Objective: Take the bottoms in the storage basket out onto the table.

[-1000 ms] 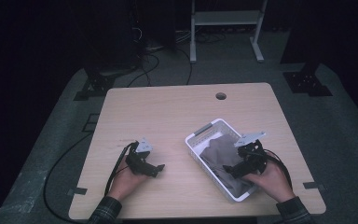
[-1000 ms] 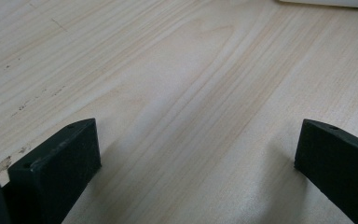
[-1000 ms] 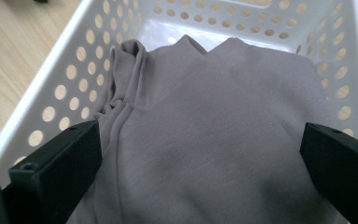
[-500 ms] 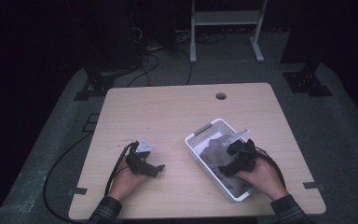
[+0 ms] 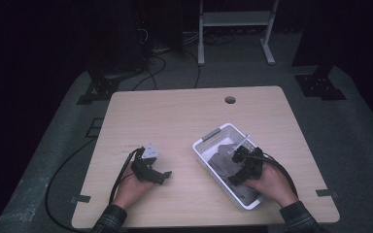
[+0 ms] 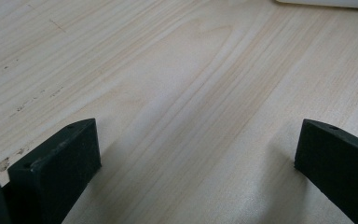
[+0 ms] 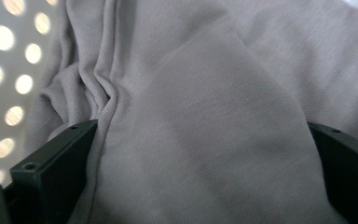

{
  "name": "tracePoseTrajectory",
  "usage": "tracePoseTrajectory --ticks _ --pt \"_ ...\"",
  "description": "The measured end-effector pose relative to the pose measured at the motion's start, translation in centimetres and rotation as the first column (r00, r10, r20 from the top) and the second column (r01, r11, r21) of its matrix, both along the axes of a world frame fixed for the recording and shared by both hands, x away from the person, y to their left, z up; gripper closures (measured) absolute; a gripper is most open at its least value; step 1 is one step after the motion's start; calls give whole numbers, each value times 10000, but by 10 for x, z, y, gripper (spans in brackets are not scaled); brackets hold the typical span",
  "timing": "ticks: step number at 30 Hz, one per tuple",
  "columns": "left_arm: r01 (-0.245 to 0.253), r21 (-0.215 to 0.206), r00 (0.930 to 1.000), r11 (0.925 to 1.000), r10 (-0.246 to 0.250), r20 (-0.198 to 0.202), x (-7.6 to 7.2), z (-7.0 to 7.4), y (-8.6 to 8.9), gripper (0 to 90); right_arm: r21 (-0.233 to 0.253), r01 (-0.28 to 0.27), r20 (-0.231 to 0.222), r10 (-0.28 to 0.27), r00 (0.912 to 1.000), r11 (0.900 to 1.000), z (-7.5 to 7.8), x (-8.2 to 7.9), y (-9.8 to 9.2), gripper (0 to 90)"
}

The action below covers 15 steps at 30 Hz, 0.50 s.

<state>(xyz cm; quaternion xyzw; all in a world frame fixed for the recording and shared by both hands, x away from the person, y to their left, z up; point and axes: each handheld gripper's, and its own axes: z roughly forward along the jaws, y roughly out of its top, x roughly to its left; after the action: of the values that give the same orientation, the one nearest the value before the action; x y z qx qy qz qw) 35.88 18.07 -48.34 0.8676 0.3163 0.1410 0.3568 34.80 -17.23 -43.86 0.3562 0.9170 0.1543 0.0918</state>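
A white perforated basket [image 5: 209,137] stands on the right half of the wooden table [image 5: 175,116] and holds a crumpled grey cloth [image 5: 221,162]. My right gripper [image 5: 234,178] is down inside the basket. In the right gripper view its jaws stand wide apart, open [image 7: 191,163], with a fold of the grey cloth [image 7: 205,93] bulging between them and the basket wall [image 7: 4,70] at the left. My left gripper [image 5: 163,175] rests on the table at the front left, open [image 6: 196,158] over bare wood [image 6: 168,70].
The basket's white rim [image 6: 326,3] peeks in at the top of the left gripper view. A round cable hole [image 5: 230,100] sits near the table's far edge. Cables trail off the front left. A metal stand [image 5: 235,19] is on the dark floor behind.
My right gripper has moved left and down into the basket, onto the grey cloth. The left gripper has stayed put.
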Motion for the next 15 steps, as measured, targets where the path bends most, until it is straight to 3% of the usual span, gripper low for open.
tracePoseTrajectory --ticks 15 --pt "-13 -4 10000 10000 13 2 0 0 0 0 -122 318 -627 -325 9975 9994 -4 6 2 156"
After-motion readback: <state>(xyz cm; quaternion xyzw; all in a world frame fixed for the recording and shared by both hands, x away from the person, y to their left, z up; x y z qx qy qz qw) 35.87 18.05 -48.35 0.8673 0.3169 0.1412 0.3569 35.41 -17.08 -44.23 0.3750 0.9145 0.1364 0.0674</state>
